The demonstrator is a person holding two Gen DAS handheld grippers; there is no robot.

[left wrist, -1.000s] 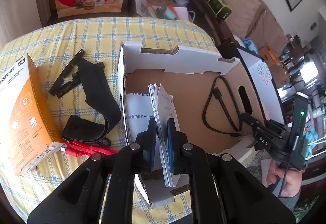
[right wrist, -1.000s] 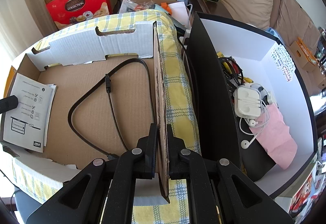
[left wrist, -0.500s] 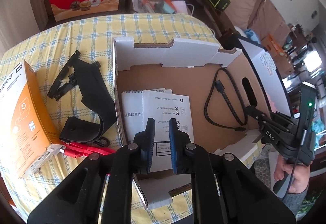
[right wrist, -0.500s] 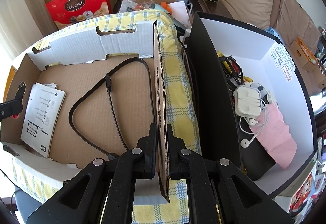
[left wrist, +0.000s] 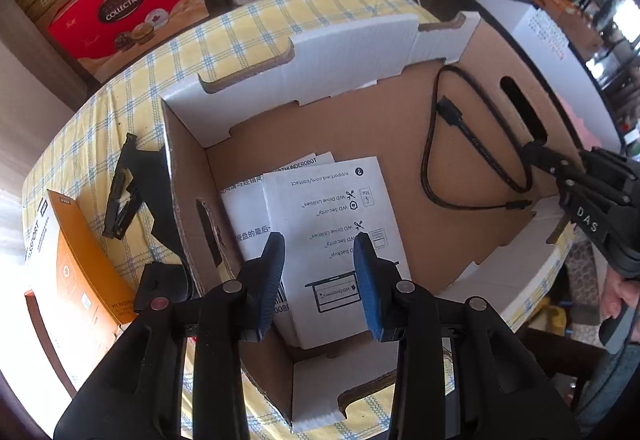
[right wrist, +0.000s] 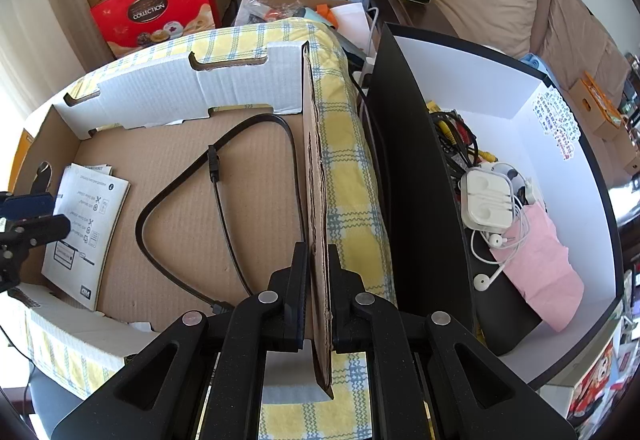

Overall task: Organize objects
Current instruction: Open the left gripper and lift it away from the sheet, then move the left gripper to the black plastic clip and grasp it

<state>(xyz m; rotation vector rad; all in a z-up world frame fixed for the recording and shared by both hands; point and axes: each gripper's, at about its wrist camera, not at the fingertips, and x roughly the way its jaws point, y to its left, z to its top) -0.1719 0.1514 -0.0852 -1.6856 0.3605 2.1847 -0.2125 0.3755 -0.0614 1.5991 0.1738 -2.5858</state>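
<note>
An open cardboard box (left wrist: 472,144) lies on the yellow checked tablecloth (left wrist: 280,24). Inside lie white paper leaflets (left wrist: 332,224) and a black cable (left wrist: 472,144). My left gripper (left wrist: 320,256) is open and empty, just above the leaflets. My right gripper (right wrist: 318,264) is shut on the box's right wall (right wrist: 314,176), and it also shows in the left wrist view (left wrist: 560,168). In the right wrist view the leaflets (right wrist: 86,224) and cable (right wrist: 216,176) lie on the box floor, with the left gripper (right wrist: 28,216) at the left edge.
An orange and white carton (left wrist: 68,272), a black strap (left wrist: 160,200) and a black bracket (left wrist: 120,196) lie left of the box. A second black and white box (right wrist: 500,144) with earphones (right wrist: 488,200), cables and a pink cloth stands to the right. Red gift boxes (left wrist: 128,8) stand behind.
My left gripper let go of the leaflets, which now lie flat in the box, and its jaws have opened wide. The right gripper has kept its hold on the wall.
</note>
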